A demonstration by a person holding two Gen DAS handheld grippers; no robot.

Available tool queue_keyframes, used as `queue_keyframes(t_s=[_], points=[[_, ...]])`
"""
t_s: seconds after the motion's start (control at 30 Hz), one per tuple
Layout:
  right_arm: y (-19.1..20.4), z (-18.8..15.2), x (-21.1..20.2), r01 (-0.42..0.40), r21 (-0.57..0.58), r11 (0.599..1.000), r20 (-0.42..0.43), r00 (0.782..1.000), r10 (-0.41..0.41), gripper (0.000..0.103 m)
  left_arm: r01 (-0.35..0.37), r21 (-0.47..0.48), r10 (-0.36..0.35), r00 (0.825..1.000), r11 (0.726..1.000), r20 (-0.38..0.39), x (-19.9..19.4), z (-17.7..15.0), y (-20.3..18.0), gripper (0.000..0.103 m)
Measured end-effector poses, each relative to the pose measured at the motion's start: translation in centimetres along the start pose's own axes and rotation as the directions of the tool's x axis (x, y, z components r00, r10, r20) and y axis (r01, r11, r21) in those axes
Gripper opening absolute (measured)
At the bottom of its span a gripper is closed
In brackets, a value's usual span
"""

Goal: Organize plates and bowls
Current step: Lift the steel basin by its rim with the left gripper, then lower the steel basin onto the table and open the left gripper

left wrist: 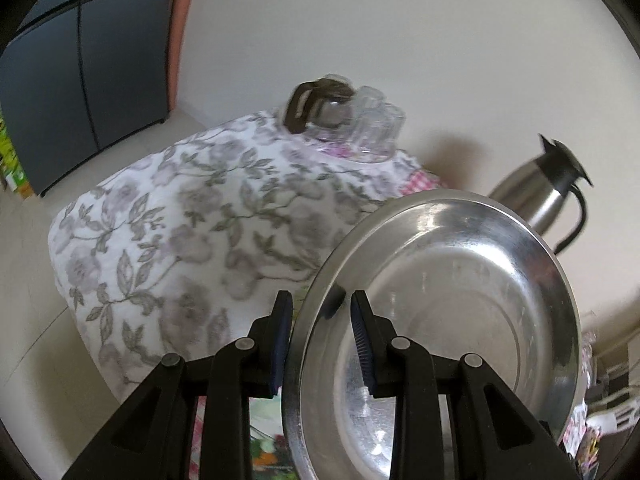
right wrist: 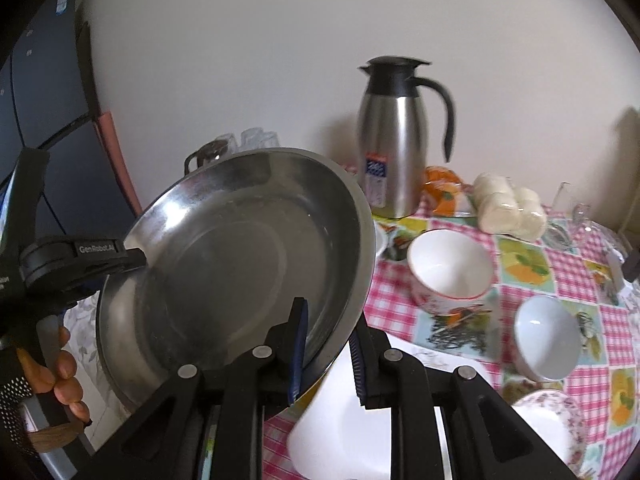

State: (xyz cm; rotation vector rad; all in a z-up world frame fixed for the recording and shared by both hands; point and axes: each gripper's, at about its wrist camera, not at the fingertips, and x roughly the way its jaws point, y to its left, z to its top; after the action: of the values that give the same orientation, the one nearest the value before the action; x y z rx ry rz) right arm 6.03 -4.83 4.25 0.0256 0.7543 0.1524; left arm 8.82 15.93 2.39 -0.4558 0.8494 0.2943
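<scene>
- We hold the round stainless-steel plate [right wrist: 240,264] tilted above the counter [right wrist: 560,292], left of the steel flask [right wrist: 394,148].
- Left gripper [left wrist: 320,308] jaws pinch its rim; right gripper [right wrist: 328,320] jaws pinch the opposite rim.

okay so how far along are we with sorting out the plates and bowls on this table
Done: nothing looks stacked or sorted yet. In hand: the steel plate is lifted off the table, tilted, with the left gripper clamped on its far rim and the right gripper on its near rim. Left: the floral bowl, the small white bowl, the white dish and the floral-rimmed plate lie scattered on the checked tablecloth.
</scene>
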Motion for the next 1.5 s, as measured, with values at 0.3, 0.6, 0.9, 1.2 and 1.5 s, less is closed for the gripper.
queue_keyframes(t_s=[0.3, 0.6, 0.9, 1.2, 1.5], points=[[-4.5, -0.2, -3.1, 0.03, 0.064, 0.997, 0.02, 0.999, -0.031, 0.021, 0.062, 0.087, -0.063, 0.998, 0.994, 0.011, -2.2, -2.0, -4.5, 0.031], [-9.4, -1.5, -5.4, 0.068, 0.138, 0.988, 0.015, 0.997, -0.071, 0.022, 0.11, 0.191, -0.11, 0.994, 0.975, -0.011, -3.2, -4.6, -9.2, 0.031], [-14.1, -2.4, -7.8, 0.099, 0.212, 0.972, 0.001, 0.995, -0.101, 0.022, 0.165, 0.293, -0.153, 0.986, 0.942, -0.065, -3.5, -7.6, -13.3, 0.031], [-16.2, -4.7, -6.4, 0.152, 0.257, 0.954, -0.109, 0.986, -0.128, 0.024, 0.162, 0.347, -0.116, 0.982, 0.924, -0.149, -1.4, -9.5, -14.7, 0.031], [-15.2, -7.0, -2.0, 0.17, 0.248, 0.954, -0.273, 0.957, -0.099, 0.024, 0.1, 0.336, -0.016, 0.97, 0.937, -0.242, 2.3, -10.2, -12.9, 0.031]])
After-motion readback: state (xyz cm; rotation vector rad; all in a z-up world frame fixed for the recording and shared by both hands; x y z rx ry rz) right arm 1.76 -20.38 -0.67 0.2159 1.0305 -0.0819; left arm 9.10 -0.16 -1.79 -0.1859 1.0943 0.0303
